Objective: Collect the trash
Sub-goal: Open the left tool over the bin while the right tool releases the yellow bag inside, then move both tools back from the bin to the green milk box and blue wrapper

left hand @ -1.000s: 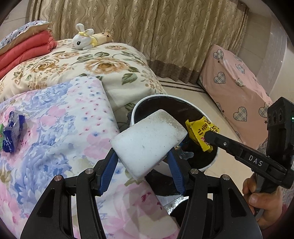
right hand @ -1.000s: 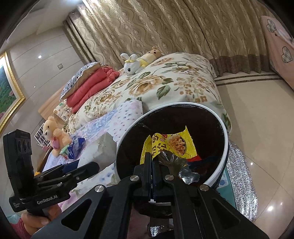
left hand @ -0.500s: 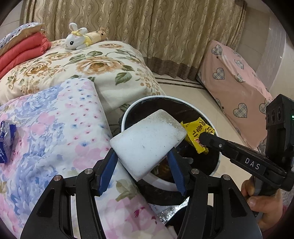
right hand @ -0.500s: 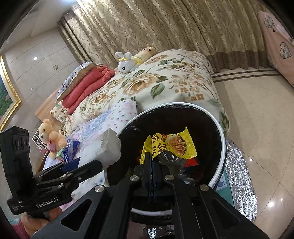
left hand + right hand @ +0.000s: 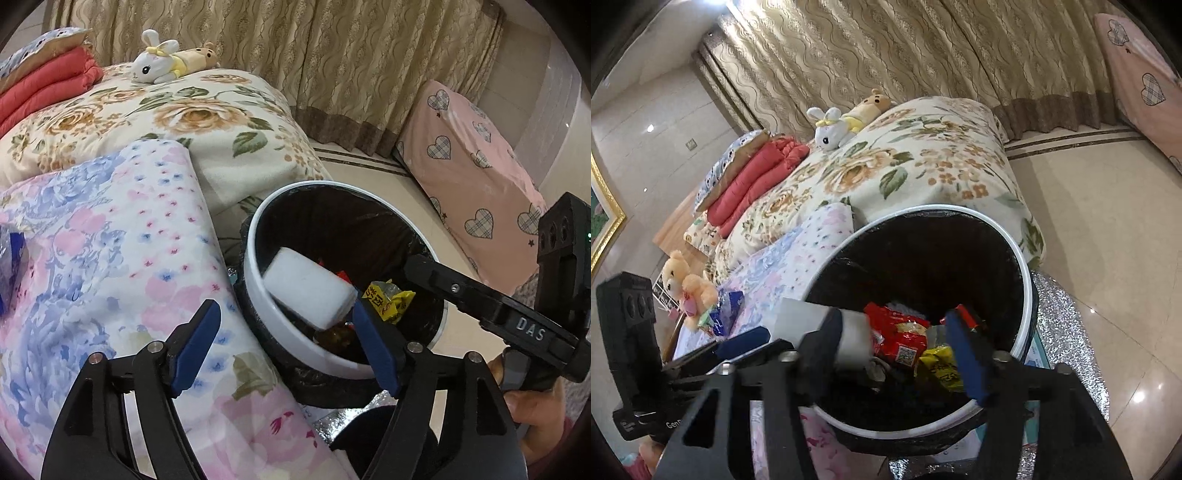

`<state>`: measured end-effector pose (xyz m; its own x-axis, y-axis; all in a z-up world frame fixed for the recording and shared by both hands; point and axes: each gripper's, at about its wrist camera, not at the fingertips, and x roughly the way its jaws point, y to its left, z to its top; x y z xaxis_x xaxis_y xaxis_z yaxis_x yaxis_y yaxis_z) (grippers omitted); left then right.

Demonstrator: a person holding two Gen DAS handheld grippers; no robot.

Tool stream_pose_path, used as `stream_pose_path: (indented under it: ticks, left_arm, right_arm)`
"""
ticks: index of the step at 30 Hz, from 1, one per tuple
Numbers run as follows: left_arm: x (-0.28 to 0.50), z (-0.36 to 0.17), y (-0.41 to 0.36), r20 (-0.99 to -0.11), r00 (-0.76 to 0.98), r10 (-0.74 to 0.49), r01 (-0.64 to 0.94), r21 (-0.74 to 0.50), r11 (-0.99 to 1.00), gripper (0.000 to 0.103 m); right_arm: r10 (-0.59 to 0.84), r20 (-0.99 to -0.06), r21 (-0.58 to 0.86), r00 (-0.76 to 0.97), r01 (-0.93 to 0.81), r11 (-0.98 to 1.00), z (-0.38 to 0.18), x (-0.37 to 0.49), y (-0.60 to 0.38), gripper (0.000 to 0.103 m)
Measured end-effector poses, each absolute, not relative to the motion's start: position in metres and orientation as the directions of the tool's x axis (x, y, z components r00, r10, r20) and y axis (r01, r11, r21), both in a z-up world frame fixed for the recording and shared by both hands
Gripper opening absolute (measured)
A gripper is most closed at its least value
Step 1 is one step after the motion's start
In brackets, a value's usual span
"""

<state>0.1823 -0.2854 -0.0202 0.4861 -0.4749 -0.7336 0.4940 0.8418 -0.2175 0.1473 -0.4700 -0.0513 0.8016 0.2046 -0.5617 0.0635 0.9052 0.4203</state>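
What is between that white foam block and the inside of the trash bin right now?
Nothing visible. The white foam block is free of the open left gripper, tipping over the trash bin rim, with only wrappers below it.

A white plush rabbit (image 5: pixel 155 66) lies beside a yellow plush bear (image 5: pixel 197 59) on the rose-patterned cream blanket (image 5: pixel 166 114), near folded red quilts (image 5: pixel 44 92), before beige wavy curtains (image 5: pixel 332 55).

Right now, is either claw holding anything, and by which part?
Nothing is held. The left claw is open, with the white foam block loose at the bin rim. The right claw is open over the yellow wrapper.
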Motion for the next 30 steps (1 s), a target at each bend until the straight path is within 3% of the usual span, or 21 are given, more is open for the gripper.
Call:
stream_pose_path:
  ticks: [4,14,26,30]
  left_arm:
    - [0.177,-0.016,-0.274,-0.717,0.499,-0.487,0.483,-0.236,0.843,0.076]
    - [0.164,-0.022,-0.216,-0.703,0.535,-0.469,0.394,-0.284,0.874,0.077]
    - [0.148,-0.034,-0.115,-0.701,0.619,-0.353,0.232,-0.266,0.936,0.077]
    - [0.143,-0.037,-0.083,-0.7,0.642,-0.314,0.179,-0.261,0.948,0.077]
  right_arm:
    - [0.191,-0.549,0.417,0.814,0.069,0.906,-0.048,0.143,-0.467,0.074]
    - [0.213,-0.534,0.405,0.818,0.026,0.914,-0.042,0.134,-0.431,0.08]
    - [0.313,-0.536,0.366,0.784,-0.118,0.923,-0.042,0.142,-0.348,0.087]
    - [0.346,-0.546,0.363,0.763,-0.156,0.918,-0.045,0.145,-0.322,0.095]
